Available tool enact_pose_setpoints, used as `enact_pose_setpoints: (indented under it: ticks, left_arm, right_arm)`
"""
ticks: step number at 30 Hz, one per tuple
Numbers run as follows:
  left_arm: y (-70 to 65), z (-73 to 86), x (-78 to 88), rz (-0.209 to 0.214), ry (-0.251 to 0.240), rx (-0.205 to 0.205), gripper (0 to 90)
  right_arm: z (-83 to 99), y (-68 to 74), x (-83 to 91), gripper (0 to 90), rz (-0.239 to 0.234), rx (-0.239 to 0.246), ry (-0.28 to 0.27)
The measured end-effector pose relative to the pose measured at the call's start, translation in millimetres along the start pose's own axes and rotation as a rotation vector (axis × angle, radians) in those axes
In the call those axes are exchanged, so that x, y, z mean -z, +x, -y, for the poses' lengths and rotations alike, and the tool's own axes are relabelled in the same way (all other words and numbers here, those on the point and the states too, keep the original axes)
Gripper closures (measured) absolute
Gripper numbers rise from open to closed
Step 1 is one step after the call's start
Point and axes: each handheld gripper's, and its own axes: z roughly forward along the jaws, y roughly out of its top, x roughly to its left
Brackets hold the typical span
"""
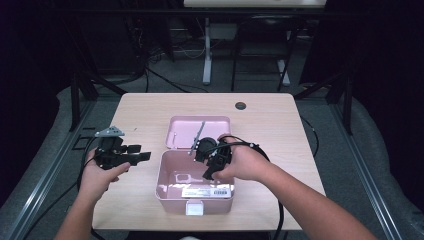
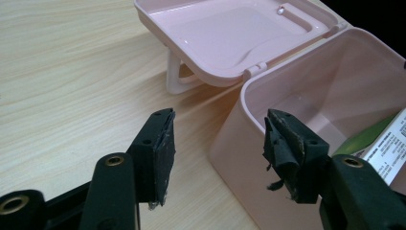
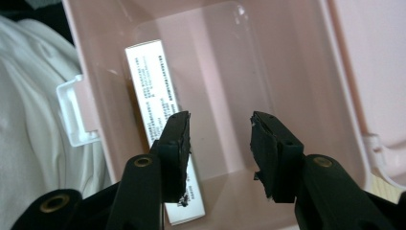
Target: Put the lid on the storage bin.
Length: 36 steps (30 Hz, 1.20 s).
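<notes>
Two hand-held grippers work around one pink storage box (image 1: 172, 192) that sits toward the near edge of the surface (image 1: 140, 107), about midway between its left and right edges. At the left, the left hand-held gripper (image 1: 145, 156) hovers just beside the box's left wall, near the surface's left edge; in the left gripper view its jaws stand wide apart with nothing between them, and the box wall and bare wood lie beyond. The box's hinged lid (image 1: 182, 129) lies flung open behind it, toward the far edge, resting on its folded handle. Inside the box, against the near wall, lies a small carton (image 1: 207, 191) with white printed panels and a barcode; the left gripper view hints at a green face on it. Further right, the right hand-held gripper (image 1: 207, 175) hangs over the box's open mouth, pointing down into it; the right gripper view shows its jaws partly open and empty, with the carton (image 3: 158, 120) below and to one side.

My reading is that the carton is now stowed and the packing step is done. Next would come closing up: clear the right hand-held gripper from the mouth, reach the far lid edge, and swing it forward while the left steadies the wall.
</notes>
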Motion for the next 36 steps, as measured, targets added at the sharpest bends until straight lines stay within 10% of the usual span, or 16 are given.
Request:
enact_pose_setpoints:
  ticks: [23,36]
  left_arm:
    - [-19.4,0.9,-13.0,0.05,-0.013,-0.06,43.0]
    - [-26.8,4.9,-25.1,0.039,0.021,-0.091,65.9]
  right_arm:
    - [34.7,-52.9,26.1,52.8,0.154,-0.336,-0.255]
    - [52.7,-77.9,19.2,48.9,0.193,-0.455,-0.281]
